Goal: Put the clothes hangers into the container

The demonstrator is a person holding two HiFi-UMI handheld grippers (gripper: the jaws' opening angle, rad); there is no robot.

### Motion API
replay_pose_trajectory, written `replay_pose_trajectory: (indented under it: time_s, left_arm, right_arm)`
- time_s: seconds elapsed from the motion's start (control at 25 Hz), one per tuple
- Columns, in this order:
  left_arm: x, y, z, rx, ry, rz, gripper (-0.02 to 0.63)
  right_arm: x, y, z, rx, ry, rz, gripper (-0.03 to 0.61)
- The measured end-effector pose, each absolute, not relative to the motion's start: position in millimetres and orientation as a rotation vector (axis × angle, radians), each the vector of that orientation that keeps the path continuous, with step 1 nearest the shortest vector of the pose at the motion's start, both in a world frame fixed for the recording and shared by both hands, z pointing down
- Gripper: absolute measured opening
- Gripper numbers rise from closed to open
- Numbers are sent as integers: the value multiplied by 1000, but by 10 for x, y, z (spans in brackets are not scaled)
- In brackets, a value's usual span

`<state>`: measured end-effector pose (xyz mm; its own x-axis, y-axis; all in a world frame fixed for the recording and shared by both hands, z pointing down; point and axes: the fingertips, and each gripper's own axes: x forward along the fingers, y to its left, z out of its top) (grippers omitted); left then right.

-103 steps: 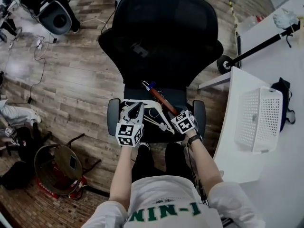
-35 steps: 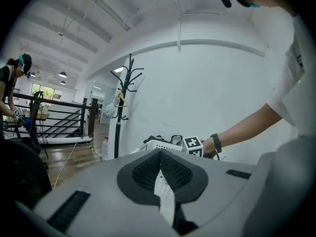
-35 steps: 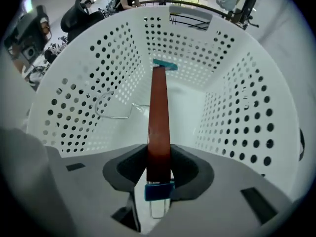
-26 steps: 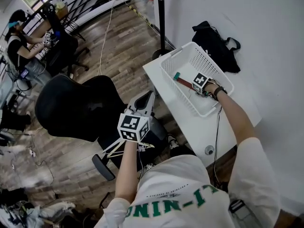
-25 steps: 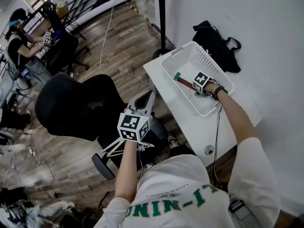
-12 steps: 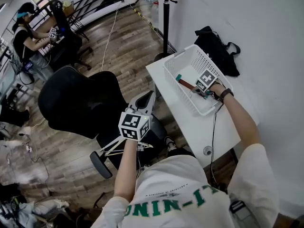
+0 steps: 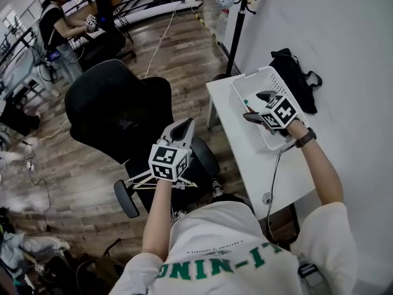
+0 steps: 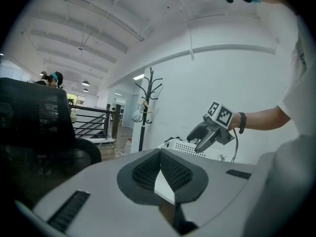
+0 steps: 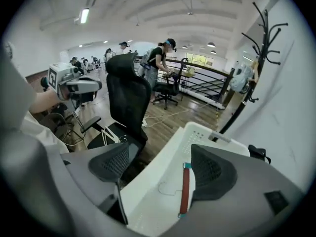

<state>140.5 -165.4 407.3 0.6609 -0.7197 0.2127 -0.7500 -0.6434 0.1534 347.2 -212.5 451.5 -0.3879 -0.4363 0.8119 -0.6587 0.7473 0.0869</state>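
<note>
the right gripper (image 7: pixel 258 106) is up in the air over the white basket (image 7: pixel 253 86). its jaws have just been opening and now stand wide apart. nothing is between them. down under it, one hanger (image 9: pixel 185 189) lies flat on the bottom of the basket. it has a red-brown bar with blue-green ends and a thin wire hook.

the basket sits on a white table (image 7: pixel 245 158) by the wall. a black bag (image 7: pixel 295 72) lies just past the basket.

the left gripper (image 7: pixel 183 129) is held out over the black chair (image 7: pixel 116 109), well away from the basket. its jaws are pressed together at the tips, and i can see nothing held in them. more hangers (image 9: pixel 105 134), white ones, lie on the seat of the chair, below that gripper.

a tall black coat stand (image 7: pixel 236 29) is by the wall, behind the table.
</note>
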Motion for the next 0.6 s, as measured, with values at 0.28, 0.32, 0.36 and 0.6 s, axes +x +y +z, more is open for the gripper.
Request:
replay_pose_trajectory:
  time_s: [0.28, 0.32, 0.36, 0.6]
  left_arm:
    - [535, -1389, 4235, 2521, -1380, 191, 12]
    - [385, -1329, 4280, 2495, -1412, 191, 12]
    - [239, -1265, 4334, 2468, -1441, 191, 12]
    - [-554, -963, 4784, 2287, -1589, 197, 12]
  right_arm:
    - [2225, -1890, 4506, 581, -2132, 199, 376]
    - [2039, -1855, 4563, 537, -2136, 192, 374]
    - [1858, -1812, 4631, 495, -2139, 191, 374]
    - [889, -1604, 5192, 306, -2173, 226, 365]
